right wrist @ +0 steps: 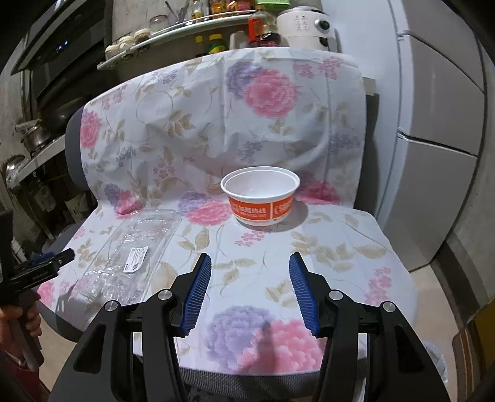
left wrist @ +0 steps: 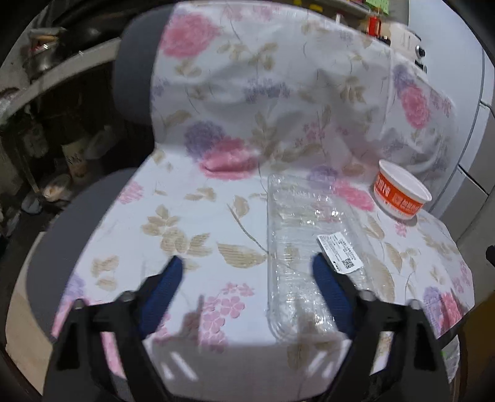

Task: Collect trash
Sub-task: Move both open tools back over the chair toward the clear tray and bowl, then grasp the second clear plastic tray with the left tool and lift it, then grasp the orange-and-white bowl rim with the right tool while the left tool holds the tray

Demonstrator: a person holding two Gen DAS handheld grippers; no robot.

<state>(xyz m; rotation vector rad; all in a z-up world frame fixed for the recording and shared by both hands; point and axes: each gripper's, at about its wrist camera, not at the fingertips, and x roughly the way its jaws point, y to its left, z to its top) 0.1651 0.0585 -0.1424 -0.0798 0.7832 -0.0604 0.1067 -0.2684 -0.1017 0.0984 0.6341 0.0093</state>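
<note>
A clear plastic tray (left wrist: 309, 235) with a white label lies flat on a chair seat covered by a floral cloth (left wrist: 198, 216). My left gripper (left wrist: 247, 261) hovers open over the seat's front. Its right finger hangs over the tray and its left finger over bare cloth. An empty white and orange paper bowl (left wrist: 402, 193) stands upright at the seat's back right. In the right wrist view the bowl (right wrist: 261, 198) is straight ahead of my right gripper (right wrist: 250, 257), which is open and holds nothing. The tray (right wrist: 136, 247) lies to its left, with the left gripper (right wrist: 46, 263) at that tray's near end.
The chair's backrest (right wrist: 216, 117) rises behind the bowl. A grey fridge (right wrist: 433, 154) stands close on the right. Shelves with jars (right wrist: 185, 27) and a white appliance (right wrist: 306, 27) are behind. Pots (right wrist: 34, 136) and bottles fill the dark left side. A hand (right wrist: 18, 321) grips the left tool.
</note>
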